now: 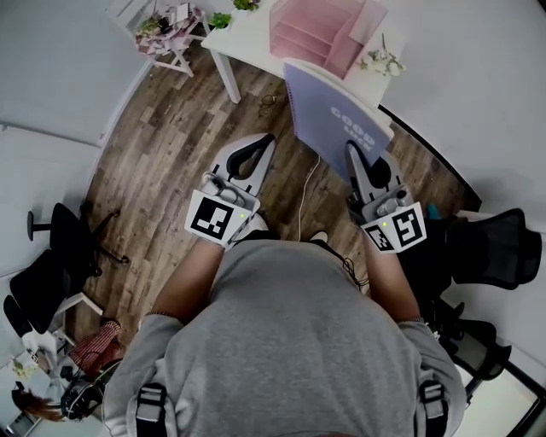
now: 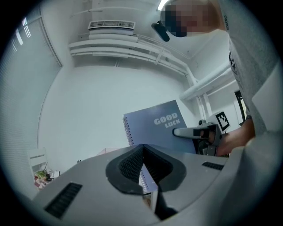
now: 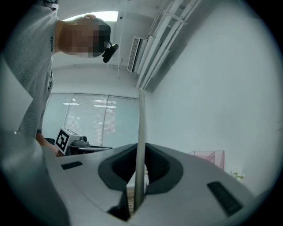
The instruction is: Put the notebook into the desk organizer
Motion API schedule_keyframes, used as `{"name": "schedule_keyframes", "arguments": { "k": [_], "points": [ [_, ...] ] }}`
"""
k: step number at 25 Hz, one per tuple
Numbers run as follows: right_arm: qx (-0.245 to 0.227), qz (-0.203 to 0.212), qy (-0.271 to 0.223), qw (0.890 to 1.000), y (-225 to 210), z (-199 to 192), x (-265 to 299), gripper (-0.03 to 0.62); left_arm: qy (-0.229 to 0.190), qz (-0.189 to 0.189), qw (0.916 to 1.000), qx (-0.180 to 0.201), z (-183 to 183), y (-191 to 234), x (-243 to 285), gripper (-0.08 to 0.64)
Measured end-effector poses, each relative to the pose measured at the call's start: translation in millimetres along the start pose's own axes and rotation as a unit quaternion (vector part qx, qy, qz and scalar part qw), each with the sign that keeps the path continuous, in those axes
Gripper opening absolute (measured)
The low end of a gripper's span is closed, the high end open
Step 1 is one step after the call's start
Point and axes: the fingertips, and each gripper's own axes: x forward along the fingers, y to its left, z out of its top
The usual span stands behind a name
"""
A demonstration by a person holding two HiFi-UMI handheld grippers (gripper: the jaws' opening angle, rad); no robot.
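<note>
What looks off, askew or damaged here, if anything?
Nothing stands out. The right gripper is shut on the notebook, which stands on edge in the air, not yet in the pink desk organizer on the white table. The left gripper is shut, empty. No spill or damage visible.

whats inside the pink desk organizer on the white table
Only its own stepped pink trays show in the desk organizer; nothing lies on the visible parts. Whatever sits tucked under the upper tiers is covered. The notebook is outside it, held in the right gripper.
</note>
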Motion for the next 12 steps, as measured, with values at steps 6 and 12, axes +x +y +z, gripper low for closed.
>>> {"name": "schedule_keyframes", "arguments": {
  "k": [6, 12],
  "points": [
    [0.001, -0.019, -0.001, 1.000, 17, -9, 29, 0.037, 0.004, -0.020, 0.9998, -0.004, -5, 33, -13, 0.020],
    [0.005, -0.025, 0.008, 1.000, 23, -15, 50, 0.037, 0.001, -0.023, 0.9996, -0.016, -7, 59, -14, 0.020]
  ]
}}
